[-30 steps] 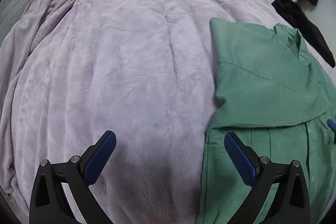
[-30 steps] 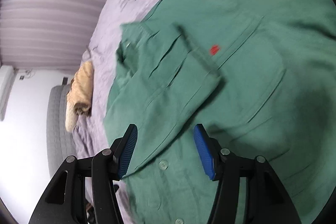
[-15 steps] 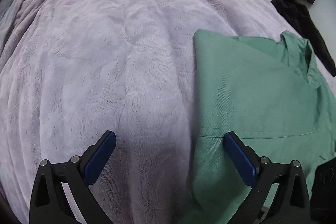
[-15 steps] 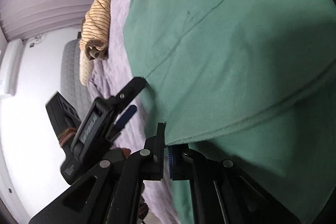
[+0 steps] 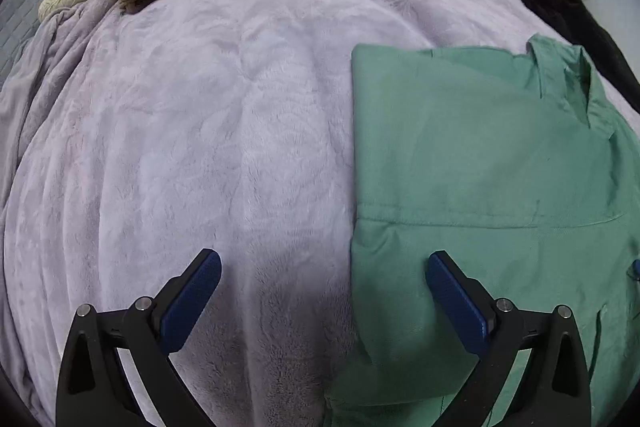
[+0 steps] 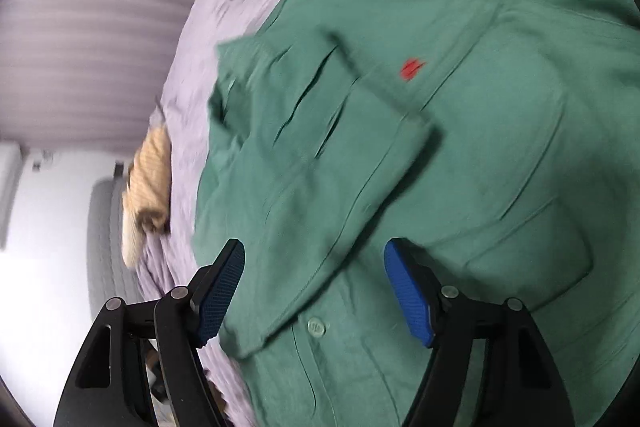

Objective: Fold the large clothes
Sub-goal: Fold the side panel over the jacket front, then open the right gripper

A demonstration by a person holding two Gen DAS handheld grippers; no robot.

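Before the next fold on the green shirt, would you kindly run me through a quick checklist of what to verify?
1. Left hand-held gripper open and empty: ok.
2. Right hand-held gripper open and empty: ok.
3. Shirt lying on the blanket: ok.
4. Sleeve folded across the front: ok.
5. Left side folded to a straight edge: ok.
6. Fabric smooth: not ok, creases on the sleeve.
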